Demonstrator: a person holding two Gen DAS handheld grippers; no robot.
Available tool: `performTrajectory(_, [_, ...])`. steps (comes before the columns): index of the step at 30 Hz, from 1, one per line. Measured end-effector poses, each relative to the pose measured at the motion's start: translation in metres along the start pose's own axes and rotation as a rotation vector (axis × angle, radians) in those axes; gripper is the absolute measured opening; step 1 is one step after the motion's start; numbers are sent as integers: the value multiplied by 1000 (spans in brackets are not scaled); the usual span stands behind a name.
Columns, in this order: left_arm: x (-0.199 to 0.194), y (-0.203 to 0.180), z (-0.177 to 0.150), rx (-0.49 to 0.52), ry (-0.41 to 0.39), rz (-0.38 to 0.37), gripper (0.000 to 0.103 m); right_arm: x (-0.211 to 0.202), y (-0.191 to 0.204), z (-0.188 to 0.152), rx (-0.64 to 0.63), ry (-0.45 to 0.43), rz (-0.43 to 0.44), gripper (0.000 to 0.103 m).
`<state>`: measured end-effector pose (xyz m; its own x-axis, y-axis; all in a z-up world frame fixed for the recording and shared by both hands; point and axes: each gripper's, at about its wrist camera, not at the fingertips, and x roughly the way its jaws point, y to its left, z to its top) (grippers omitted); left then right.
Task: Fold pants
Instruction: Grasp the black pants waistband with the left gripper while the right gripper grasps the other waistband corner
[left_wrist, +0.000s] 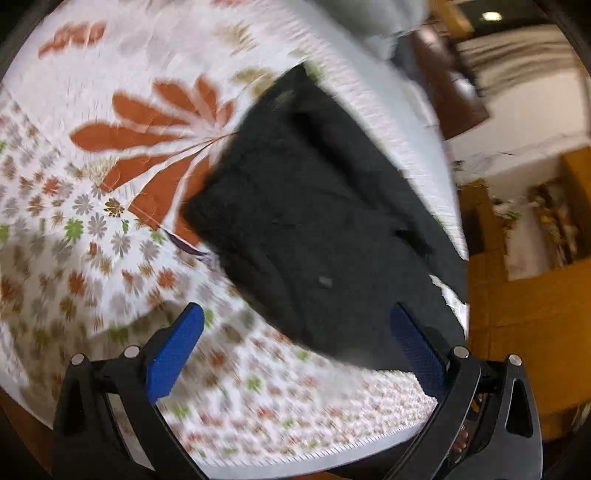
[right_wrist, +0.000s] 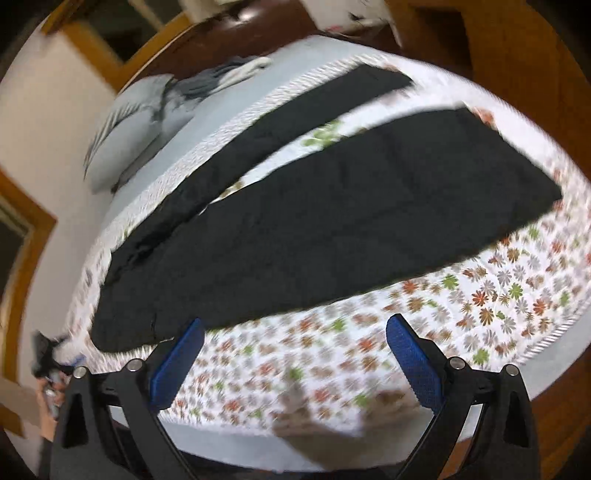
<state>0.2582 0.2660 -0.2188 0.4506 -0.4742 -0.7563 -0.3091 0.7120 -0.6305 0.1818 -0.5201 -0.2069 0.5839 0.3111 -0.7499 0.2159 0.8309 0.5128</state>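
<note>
Black pants (right_wrist: 295, 229) lie spread flat on a bed with a floral cover (right_wrist: 498, 295), their two legs side by side with a strip of cover between them. The waist end shows in the left wrist view (left_wrist: 317, 229). My left gripper (left_wrist: 295, 332) is open and empty, hovering just above the waist end. My right gripper (right_wrist: 293, 343) is open and empty, above the cover just in front of the near leg's long edge. Both views are blurred.
A grey pillow (right_wrist: 140, 125) lies at the head of the bed beyond the pants. The cover has a large orange leaf print (left_wrist: 155, 140). Wooden furniture (left_wrist: 535, 332) and a wooden floor surround the bed.
</note>
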Motion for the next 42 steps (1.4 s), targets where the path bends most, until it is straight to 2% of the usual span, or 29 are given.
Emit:
performTrajectory(2, [20, 7, 16, -47, 17, 8, 100, 6, -22, 8, 63, 3, 24, 100])
performTrajectory(7, [49, 12, 49, -124, 5, -47, 100, 9, -69, 18, 214, -6, 106, 100])
performTrajectory(8, [53, 11, 50, -133, 9, -37, 99, 8, -79, 19, 244, -11, 127, 100])
performTrajectory(11, [64, -5, 52, -91, 19, -38, 99, -1, -108, 24, 323, -44, 189, 100])
performTrajectory(13, [69, -15, 49, -66, 13, -14, 95, -9, -132, 26, 389, -81, 217, 99])
performTrajectory(14, [65, -11, 48, -59, 7, -4, 87, -11, -142, 27, 416, -94, 227, 99])
performTrajectory(15, [64, -12, 45, -59, -5, 16, 68, -14, -156, 28, 461, -114, 239, 99])
performTrajectory(17, [62, -3, 43, -85, -22, 36, 42, -18, -182, 28, 537, -158, 284, 99])
performTrajectory(20, [54, 10, 34, -98, -40, 0, 34, -20, -207, 31, 593, -204, 334, 99])
performTrajectory(24, [52, 9, 32, -89, -41, 14, 34, -18, -218, 46, 591, -247, 351, 100])
performTrajectory(29, [51, 14, 28, -94, -37, 22, 40, -4, -214, 73, 564, -250, 354, 99])
performTrajectory(32, [51, 12, 28, -90, -42, 34, 44, 1, -211, 82, 547, -256, 368, 98])
performTrajectory(34, [51, 10, 26, -87, -50, 51, 44, 1, -207, 77, 543, -259, 375, 95])
performTrajectory(35, [50, 10, 25, -90, -56, 59, 44, 4, -207, 79, 542, -255, 375, 83])
performTrajectory(36, [50, 10, 25, -91, -60, 66, 41, 4, -209, 78, 543, -249, 378, 55])
performTrajectory(37, [50, 10, 24, -90, -62, 75, 40, 11, -213, 78, 565, -227, 388, 40])
performTrajectory(38, [49, 9, 24, -86, -62, 90, 36, 17, -214, 79, 580, -214, 386, 19])
performTrajectory(39, [48, 9, 23, -83, -60, 100, 34, 20, -219, 76, 588, -208, 381, 14])
performTrajectory(42, [43, 11, 26, -111, -45, 91, 25, 21, -218, 73, 582, -212, 379, 11])
